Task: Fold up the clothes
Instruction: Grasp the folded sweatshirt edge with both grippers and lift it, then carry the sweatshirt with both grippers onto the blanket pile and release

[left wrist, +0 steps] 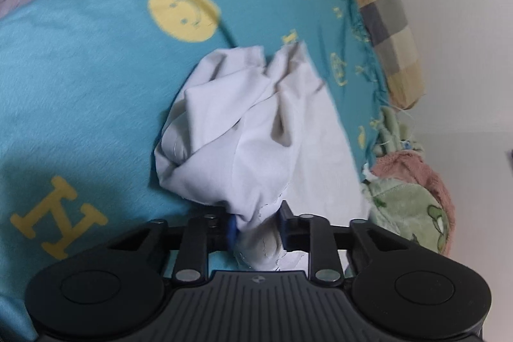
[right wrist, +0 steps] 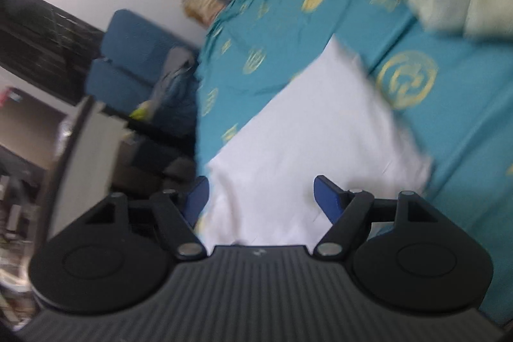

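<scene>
White cloth of a garment [left wrist: 256, 130] is seen half-gathered on a teal bedsheet [left wrist: 80, 79], 1 bunched end pinched by the left gripper [left wrist: 256, 226]; the right gripper [right wrist: 260, 197] is spread over its flat part. Folding appears unfinished.

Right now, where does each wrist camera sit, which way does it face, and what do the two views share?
Left wrist: on the left gripper, looking along its fingers over the crumpled white cloth garment it pinches; only black gripper parts show.
Right wrist: on the right gripper, jaws apart, facing the flat part of the white garment, with a blue upholstered seat beyond; only gripper parts show.
Shared: the white garment, the teal bedsheet with yellow prints and the beige-and-grey checked pillow.
</scene>
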